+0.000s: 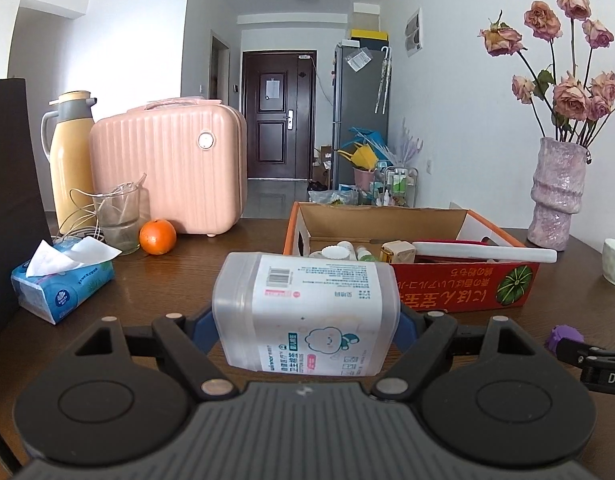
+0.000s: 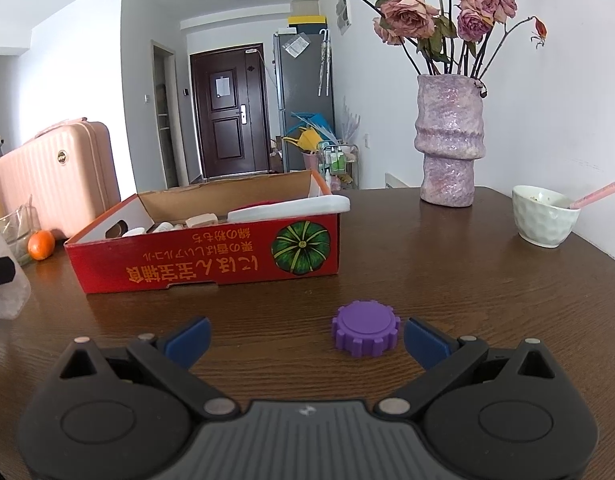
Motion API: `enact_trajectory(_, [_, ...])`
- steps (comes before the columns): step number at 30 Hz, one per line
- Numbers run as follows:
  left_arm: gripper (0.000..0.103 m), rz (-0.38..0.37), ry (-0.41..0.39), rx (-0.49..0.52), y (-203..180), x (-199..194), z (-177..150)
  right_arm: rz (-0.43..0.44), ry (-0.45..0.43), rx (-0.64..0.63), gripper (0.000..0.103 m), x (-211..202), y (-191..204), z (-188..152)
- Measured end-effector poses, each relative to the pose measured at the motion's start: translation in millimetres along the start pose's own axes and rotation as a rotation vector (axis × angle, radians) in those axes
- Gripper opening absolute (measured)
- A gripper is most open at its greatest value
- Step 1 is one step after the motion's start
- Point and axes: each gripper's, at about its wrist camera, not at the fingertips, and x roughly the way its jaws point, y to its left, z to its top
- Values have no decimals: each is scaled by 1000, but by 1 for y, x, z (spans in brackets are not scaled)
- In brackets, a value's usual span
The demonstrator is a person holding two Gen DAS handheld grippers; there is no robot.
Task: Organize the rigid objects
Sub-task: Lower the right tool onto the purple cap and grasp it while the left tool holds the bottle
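Observation:
My left gripper is shut on a clear plastic cotton-swab box with a white label, held above the brown table in front of the red cardboard box. That box holds several small bottles and a white flat item. In the right wrist view my right gripper is open and low over the table. A purple ridged cap lies on the table between its fingers, close to the right finger. The red box stands behind it to the left. The cap also shows in the left wrist view.
A pink case, a yellow thermos, a glass cup, an orange and a tissue pack stand at the left. A purple vase with dried roses and a white bowl stand at the right.

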Motion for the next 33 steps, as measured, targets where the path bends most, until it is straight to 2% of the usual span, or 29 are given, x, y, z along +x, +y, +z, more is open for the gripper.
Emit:
enact_trajectory(13, [83,3,-12,-2,-4,-12,-4,-39,100,-44,102,40,-31,7])
enact_trajectory(25, [83,-1,3,9,-5,-9,-5,-55,185,-77,101,78,-36,11])
enact_trajectory(33, [83,0,1,9,-6,-9,-5,-53,224,-32,100,93,-40,12])
